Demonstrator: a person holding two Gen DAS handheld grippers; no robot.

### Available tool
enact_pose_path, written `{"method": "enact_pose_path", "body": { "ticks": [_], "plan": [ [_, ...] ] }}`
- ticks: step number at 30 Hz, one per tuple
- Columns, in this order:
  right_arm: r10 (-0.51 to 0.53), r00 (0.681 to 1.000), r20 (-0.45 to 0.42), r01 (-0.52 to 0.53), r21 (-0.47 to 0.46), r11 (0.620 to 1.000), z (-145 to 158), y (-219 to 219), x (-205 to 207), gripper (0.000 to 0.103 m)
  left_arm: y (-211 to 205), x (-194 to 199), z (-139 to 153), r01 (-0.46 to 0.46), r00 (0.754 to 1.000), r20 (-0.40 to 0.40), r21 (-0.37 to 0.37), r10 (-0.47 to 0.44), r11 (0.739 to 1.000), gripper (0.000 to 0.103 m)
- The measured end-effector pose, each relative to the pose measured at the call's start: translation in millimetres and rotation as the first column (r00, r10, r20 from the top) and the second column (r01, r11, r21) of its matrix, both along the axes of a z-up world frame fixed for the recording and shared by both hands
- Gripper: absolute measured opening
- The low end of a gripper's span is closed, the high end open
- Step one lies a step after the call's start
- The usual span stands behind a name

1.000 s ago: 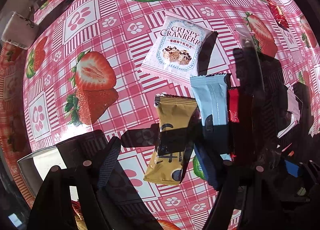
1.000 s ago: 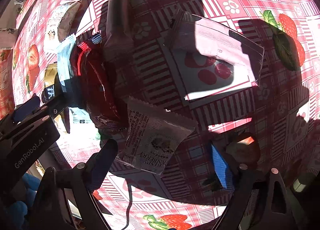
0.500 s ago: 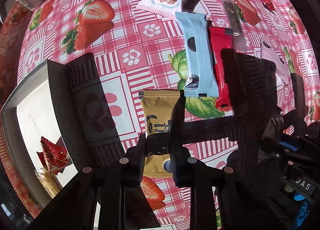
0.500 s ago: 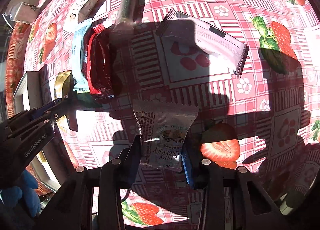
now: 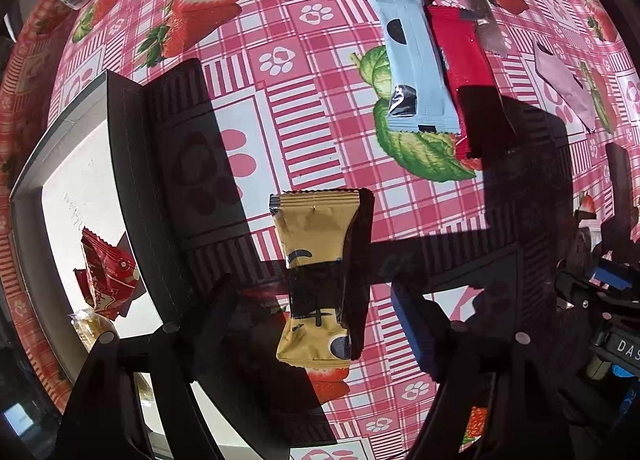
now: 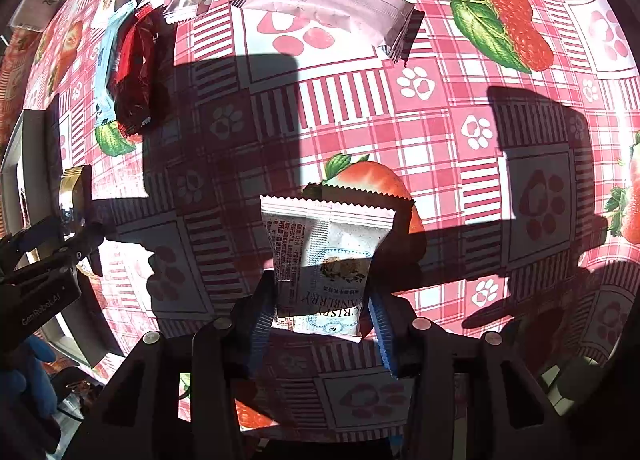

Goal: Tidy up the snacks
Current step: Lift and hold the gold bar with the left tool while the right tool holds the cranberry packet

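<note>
Gold snack packet (image 5: 316,276), dark-printed, flat

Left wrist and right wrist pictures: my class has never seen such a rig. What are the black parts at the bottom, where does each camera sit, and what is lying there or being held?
A person holds a two-fingered tool in each hand. A wide-angle camera on each tool looks down along its black jaws.

The left gripper has just been opening. A gold snack packet lies loose between its jaws, beside a grey box that holds a red packet.

The right gripper has also just been opening. A Crispy Cranberry packet sits between its jaws, apparently released.

On the strawberry tablecloth lie a light blue bar, a red bar and a pink packet.
</note>
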State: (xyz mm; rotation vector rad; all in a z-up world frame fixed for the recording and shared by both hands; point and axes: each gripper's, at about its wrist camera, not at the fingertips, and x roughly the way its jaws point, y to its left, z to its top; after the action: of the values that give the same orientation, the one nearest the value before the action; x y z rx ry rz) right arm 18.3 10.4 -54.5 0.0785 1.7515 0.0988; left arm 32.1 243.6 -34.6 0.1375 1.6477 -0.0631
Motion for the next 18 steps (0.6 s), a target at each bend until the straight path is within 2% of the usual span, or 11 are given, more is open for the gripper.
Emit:
{"method": "enact_pose_path", "body": {
  "ticks": [1, 4, 5, 6, 7, 9, 10, 11, 12, 14, 18],
  "plan": [
    [0.010, 1.000, -0.004, -0.011, -0.014, 1.000, -0.8, 3.4, 4.3, 0.071, 3.2, 1.8, -1.4, -0.002, 1.000, -0.001, -0.002, 0.002, 1.000, 0.083],
    [0.033, 0.999, -0.001, -0.033, -0.055, 0.998, -2.7, 12.4, 10.1, 0.072, 7.4, 6.8, -2.8, -0.002, 1.000, 0.005, -0.010, 0.002, 1.000, 0.080],
    [0.038, 0.999, -0.002, -0.038, -0.060, 0.997, -5.1, 14.6, 8.3, 0.073, 17.4, 4.9, 0.1, -0.003, 1.000, 0.010, -0.019, 0.003, 1.000, 0.075],
    [0.044, 0.999, -0.004, -0.044, -0.056, 0.997, -5.9, 16.0, 7.0, 0.077, 10.5, 4.1, 3.3, -0.003, 1.000, 0.012, -0.030, 0.004, 1.000, 0.067],
    [0.051, 0.999, -0.005, -0.051, -0.062, 0.997, -9.0, 27.2, 6.3, 0.077, 6.5, -1.1, 8.5, 0.002, 1.000, 0.014, -0.031, -0.001, 1.000, 0.065],
    [0.063, 0.998, -0.005, -0.063, -0.078, 0.995, -6.4, 53.4, 6.7, 0.077, -3.3, -4.7, 12.6, 0.019, 1.000, 0.013, -0.033, -0.019, 0.999, 0.048],
    [0.069, 0.998, -0.001, -0.069, -0.079, 0.994, -6.0, 55.7, 6.7, 0.076, -10.4, -6.6, 13.8, 0.026, 1.000, 0.008, -0.035, -0.026, 0.999, 0.044],
    [0.083, 0.997, 0.009, -0.082, -0.085, 0.993, -7.8, 62.9, 14.2, 0.069, -14.1, -9.3, 13.9, 0.031, 1.000, -0.001, -0.033, -0.031, 0.999, 0.035],
    [0.101, 0.995, 0.023, -0.099, -0.085, 0.991, -6.5, 68.0, 17.1, 0.056, -19.5, -14.6, 14.6, 0.031, 0.999, -0.010, -0.033, -0.031, 0.999, 0.033],
    [0.145, 0.989, 0.037, -0.141, -0.089, 0.986, -3.6, 74.4, 12.4, 0.040, -23.9, -24.4, 11.2, 0.026, 0.999, -0.031, -0.038, -0.028, 0.999, 0.032],
    [0.188, 0.982, 0.022, -0.185, -0.089, 0.979, -0.8, 65.9, -11.9, 0.040, -35.8, -47.5, 11.5, 0.079, 0.996, -0.031, -0.014, -0.080, 0.997, 0.034]
  ]
}}
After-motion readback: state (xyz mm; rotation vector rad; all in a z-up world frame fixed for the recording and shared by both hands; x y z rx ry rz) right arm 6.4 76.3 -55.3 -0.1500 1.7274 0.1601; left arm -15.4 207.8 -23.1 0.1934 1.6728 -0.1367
